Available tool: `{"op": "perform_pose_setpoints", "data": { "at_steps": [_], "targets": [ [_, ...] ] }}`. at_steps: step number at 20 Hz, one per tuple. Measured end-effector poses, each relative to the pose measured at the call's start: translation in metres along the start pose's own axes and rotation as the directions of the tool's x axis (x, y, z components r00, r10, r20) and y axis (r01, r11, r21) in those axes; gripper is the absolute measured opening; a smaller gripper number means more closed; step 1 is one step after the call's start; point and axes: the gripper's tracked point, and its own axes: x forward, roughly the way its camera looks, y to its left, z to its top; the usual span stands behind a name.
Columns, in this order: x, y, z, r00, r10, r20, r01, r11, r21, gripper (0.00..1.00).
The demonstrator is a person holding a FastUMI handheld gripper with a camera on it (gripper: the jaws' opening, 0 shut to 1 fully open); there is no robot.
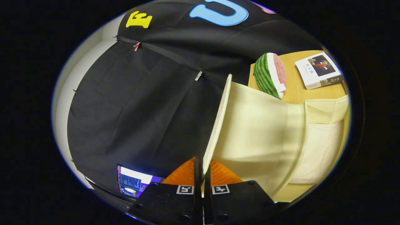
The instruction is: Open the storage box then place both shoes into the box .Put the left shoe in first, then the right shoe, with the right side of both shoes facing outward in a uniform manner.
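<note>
So the biggest thing here is the storage box (259,131), a pale cream fabric one, spreading out beyond the fingers and off to their right side. Its lid (218,118) is a thin flap seen edge-on, running straight out ahead from between the fingers. The gripper (203,179) has its two fingers closed down on the near edge of that lid, both pressing on it, so the person is mid-way through the opening step by the look of it. Whether the lid is fully swung back can't be told from this angle.

To do this bit well, the pinch should stay firm but near the lid's free edge, and the swing should follow the hinge arc rather than pull straight, since a soft box like this would probably drag or tip otherwise. Best to carry the lid far enough that it stays back on its own before letting go, leaving the mouth clear for the left shoe first.

Beyond the box, on a wooden table (297,90), sits a watermelon slice toy (270,75) and a book (318,70). The book has writing on cover and spine, too small to read. No brand shows on the box
</note>
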Motion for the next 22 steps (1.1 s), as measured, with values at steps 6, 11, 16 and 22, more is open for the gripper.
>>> {"op": "perform_pose_setpoints", "data": {
  "at_steps": [6, 11, 16, 22],
  "targets": [
    [-0.002, -0.006, 0.015, 0.996, -0.076, 0.052, 0.076, 0.997, -0.003, 0.30],
    [-0.059, -0.037, 0.051, 0.964, -0.205, 0.171, 0.228, 0.965, -0.129, 0.98],
    [-0.157, -0.103, 0.077, 0.871, -0.378, 0.315, 0.439, 0.886, -0.151, 0.98],
    [-0.263, -0.185, 0.088, 0.752, -0.536, 0.383, 0.599, 0.798, -0.061, 0.98]
  ]
}}
